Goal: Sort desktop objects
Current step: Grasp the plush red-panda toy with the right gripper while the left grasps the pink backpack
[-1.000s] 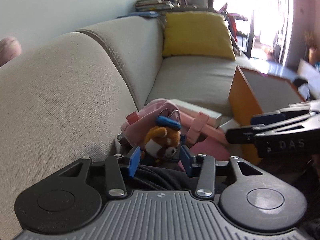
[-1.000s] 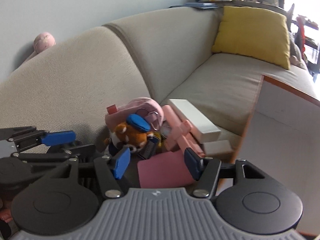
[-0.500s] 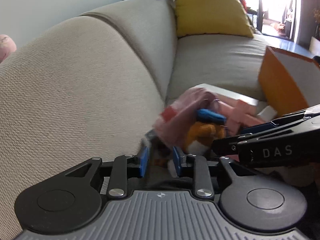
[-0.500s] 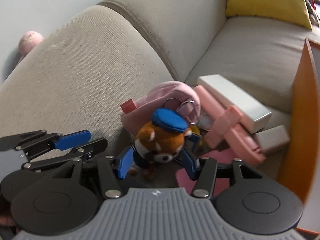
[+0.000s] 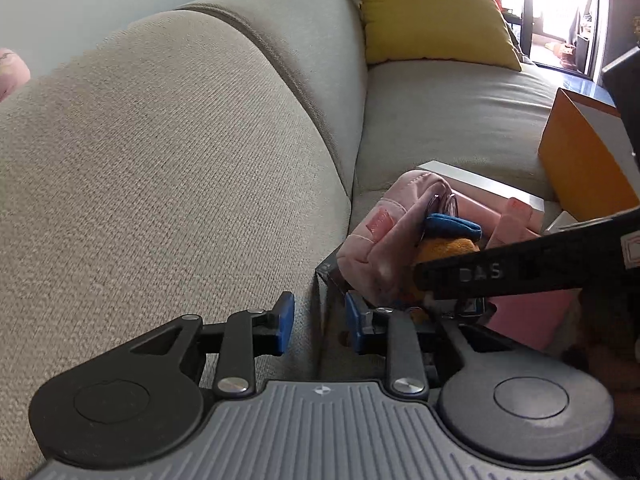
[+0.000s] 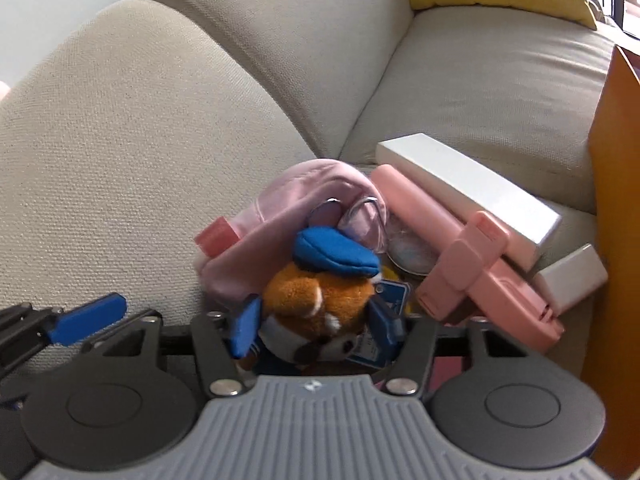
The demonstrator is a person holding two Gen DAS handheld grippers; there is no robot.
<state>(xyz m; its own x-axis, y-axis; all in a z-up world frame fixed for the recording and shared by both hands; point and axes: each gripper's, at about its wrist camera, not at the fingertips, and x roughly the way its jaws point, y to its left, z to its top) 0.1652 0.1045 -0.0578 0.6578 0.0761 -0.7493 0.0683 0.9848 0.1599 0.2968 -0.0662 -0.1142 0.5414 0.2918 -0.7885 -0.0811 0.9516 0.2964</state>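
A pile lies on the beige sofa seat against the backrest. In it is an orange plush toy (image 6: 316, 300) with a blue cap, leaning on a pink pouch (image 6: 304, 188). My right gripper (image 6: 314, 328) stands open around the plush, one blue pad at each side of it, and I see no squeeze. In the left wrist view the plush (image 5: 448, 246) is half hidden behind the right gripper's black finger (image 5: 500, 272). My left gripper (image 5: 320, 322) is open and narrow, low at the left edge of the pouch (image 5: 384, 232). Only a thin dark edge of some object lies between its pads.
A pink stick-shaped device (image 6: 460, 248), a long white box (image 6: 468, 188) and a small white box (image 6: 572, 280) lie to the right of the pouch. An orange-walled box (image 6: 612, 200) stands at the far right. A yellow cushion (image 5: 432, 16) rests at the sofa's far end.
Both grippers have come down and closer to the pile. The plush now sits between the right pads. The left jaws have narrowed and shifted left toward the backrest.
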